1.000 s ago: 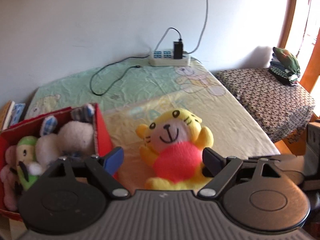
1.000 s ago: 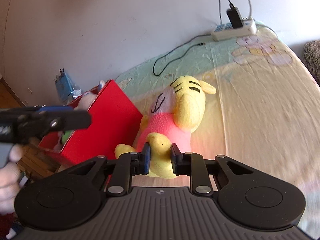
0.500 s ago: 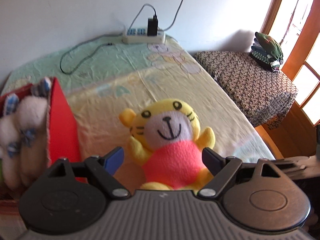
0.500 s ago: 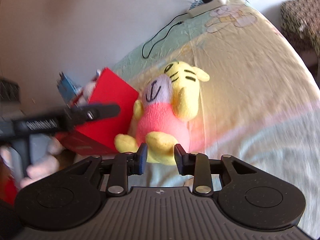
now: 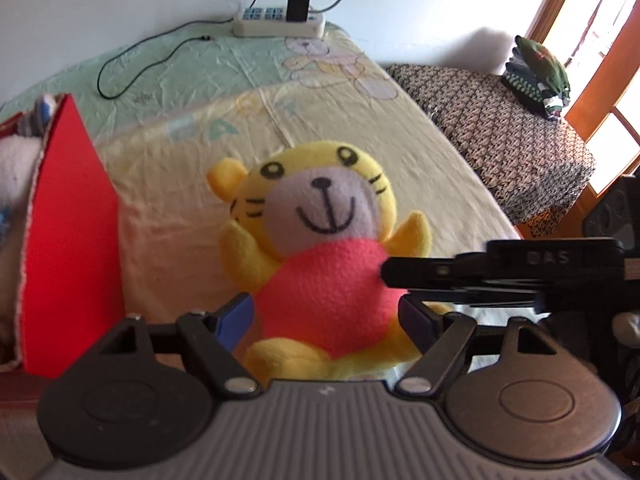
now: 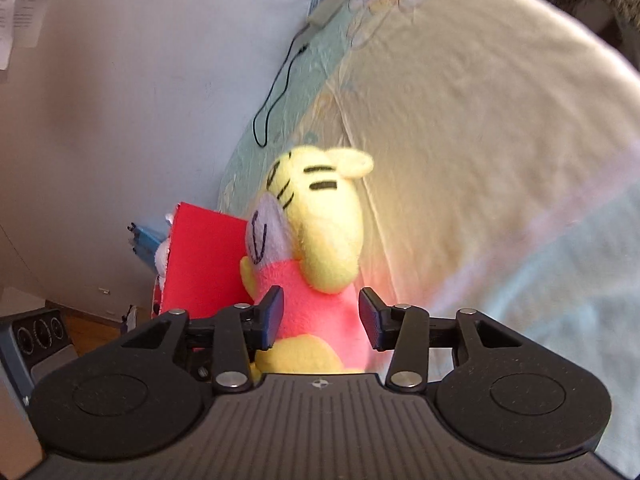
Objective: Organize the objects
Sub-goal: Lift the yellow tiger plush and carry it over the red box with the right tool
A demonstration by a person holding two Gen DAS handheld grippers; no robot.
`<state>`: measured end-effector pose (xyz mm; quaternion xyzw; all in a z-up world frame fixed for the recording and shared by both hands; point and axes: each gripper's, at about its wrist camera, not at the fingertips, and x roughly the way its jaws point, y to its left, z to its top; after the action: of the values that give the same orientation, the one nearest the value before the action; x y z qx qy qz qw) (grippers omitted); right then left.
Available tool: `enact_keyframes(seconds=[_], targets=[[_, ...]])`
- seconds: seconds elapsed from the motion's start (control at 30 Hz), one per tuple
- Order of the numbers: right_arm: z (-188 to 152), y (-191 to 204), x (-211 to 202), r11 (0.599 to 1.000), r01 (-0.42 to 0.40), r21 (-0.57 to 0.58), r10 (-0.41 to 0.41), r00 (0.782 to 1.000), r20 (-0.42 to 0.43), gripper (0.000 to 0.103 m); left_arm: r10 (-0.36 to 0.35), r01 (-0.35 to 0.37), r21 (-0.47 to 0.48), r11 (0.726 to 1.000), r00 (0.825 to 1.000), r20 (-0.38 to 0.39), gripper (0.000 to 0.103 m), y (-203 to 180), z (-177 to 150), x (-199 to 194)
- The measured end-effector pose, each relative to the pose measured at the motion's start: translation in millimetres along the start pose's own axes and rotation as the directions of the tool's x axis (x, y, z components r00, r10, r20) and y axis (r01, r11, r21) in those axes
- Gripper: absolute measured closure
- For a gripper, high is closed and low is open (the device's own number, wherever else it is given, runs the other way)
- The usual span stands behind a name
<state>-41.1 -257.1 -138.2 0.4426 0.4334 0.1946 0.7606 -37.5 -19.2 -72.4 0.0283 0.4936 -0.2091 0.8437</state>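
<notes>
Fingers of both grippers spread around tiger plush (image 5: 324,264), seemingly untouched, beside red box (image 5: 68,240).

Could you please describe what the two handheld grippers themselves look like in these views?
Both are matte black, each with a ribbed grey housing, two round black discs and silver pivot screws. The left gripper has blue-padded fingers; so does the right gripper. From the side, the right gripper's body carries pale lettering. No sleeves or cables show.

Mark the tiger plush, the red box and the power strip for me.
tiger plush (image 5: 324,280), left wrist view, on its pink belly.
red box (image 5: 68,240), left wrist view, on its near side wall.
power strip (image 5: 276,24), left wrist view, on its white casing.
</notes>
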Motion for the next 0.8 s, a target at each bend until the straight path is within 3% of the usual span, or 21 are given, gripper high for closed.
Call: enact_keyframes(seconds=[0.23,0.33,0.5,0.8], targets=[[1,-4,32,0.998,-0.028,0.054,0.032,0.997,-0.067,0.052,0.008,-0.010,-0.056,0.998,0.999,-0.031,0.025,13,2,16],[2,-4,34,0.997,-0.048,0.056,0.052,0.996,-0.075,0.058,-0.007,0.005,-0.061,0.998,0.999,-0.034,0.030,13,2,15],[0,3,27,0.999,-0.052,0.001,0.052,0.997,-0.064,0.066,0.002,-0.002,0.008,1.000,1.000,-0.013,0.034,-4,-1,9],[-13,15,-4,0.993,-0.051,-0.106,0.053,0.998,0.015,0.068,-0.062,0.058,0.086,0.995,0.997,0.035,0.039,-29,-3,-12]])
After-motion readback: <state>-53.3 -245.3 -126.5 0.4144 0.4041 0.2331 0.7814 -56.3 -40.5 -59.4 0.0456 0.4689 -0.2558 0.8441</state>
